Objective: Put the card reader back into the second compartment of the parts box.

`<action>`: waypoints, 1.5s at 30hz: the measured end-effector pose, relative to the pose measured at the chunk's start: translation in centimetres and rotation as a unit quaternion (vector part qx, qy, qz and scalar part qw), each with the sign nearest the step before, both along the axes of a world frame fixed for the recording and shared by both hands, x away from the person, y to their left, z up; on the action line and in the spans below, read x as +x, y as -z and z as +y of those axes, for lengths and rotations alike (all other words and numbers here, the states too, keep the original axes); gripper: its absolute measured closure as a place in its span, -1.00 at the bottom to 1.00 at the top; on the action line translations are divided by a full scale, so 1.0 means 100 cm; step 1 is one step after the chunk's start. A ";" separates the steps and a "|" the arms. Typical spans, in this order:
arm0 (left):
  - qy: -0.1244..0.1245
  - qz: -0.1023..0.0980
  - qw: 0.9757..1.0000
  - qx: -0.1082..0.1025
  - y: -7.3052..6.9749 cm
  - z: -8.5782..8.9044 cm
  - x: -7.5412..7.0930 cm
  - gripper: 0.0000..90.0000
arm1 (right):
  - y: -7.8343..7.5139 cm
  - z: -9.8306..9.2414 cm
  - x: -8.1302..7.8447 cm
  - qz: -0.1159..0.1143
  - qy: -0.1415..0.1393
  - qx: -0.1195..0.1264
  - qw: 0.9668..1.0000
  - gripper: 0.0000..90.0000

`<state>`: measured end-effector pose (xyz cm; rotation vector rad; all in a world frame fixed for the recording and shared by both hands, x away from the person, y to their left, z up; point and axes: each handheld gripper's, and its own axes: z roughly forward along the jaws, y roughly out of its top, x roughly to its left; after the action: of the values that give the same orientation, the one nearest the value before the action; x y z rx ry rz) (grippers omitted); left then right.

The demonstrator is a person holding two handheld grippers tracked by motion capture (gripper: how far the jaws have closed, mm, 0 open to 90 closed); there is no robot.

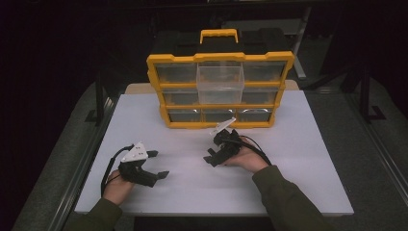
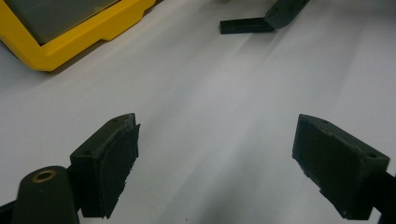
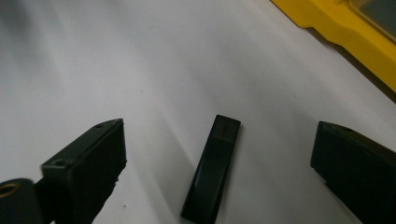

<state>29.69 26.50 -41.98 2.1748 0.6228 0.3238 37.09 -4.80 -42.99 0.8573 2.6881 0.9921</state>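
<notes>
- Judging by how things lie, the pick-up is not begun: the bar (image 3: 212, 170) lies loose on the worktop (image 1: 298, 183), gripped by nothing. Closing on it, lifting it and putting it somewhere are all left, and the open drawer is a likely place for it.
- The left gripper (image 1: 159, 164) rests near the worktop's near-left corner. Its jaws are spread wide with bare worktop between them.
- The bar lies flat near the worktop's middle, in front of the organizer (image 1: 159, 91) and apart from it. In the right gripper view its long axis runs away from the camera, leaning a little right, so it lies roughly along that gripper's reach. One short end points ahead and the other back toward the hand.
- The organizer stands at the middle of the far edge. Its top-row middle drawer (image 1: 220, 79) is pulled out; whether anything lies in it cannot be told.
- The right gripper (image 3: 220, 125) sits low over the bar with its jaws released. One stands on each side of the bar, and neither touches it.
</notes>
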 end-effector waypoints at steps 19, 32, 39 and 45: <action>0.001 -0.001 1.000 -0.001 0.000 -0.001 0.000 -0.67 | 0.009 0.002 -0.001 0.014 -0.002 -0.022 1.000 -0.51; 0.002 -0.001 1.000 0.000 0.000 -0.001 -0.001 -0.67 | 0.009 -0.001 -0.001 0.018 0.001 -0.025 1.000 -0.03; 0.001 -0.001 1.000 -0.001 0.000 -0.001 -0.001 -0.67 | 0.008 -0.002 -0.001 0.019 -0.003 -0.023 1.000 0.16; 0.001 -0.002 1.000 -0.001 0.000 -0.001 -0.001 -0.68 | 0.008 -0.002 -0.002 0.018 -0.007 -0.024 1.000 0.30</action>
<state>29.63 26.45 -41.95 2.1733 0.6186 0.3259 36.91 -4.97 -43.76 0.8556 2.7396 0.9199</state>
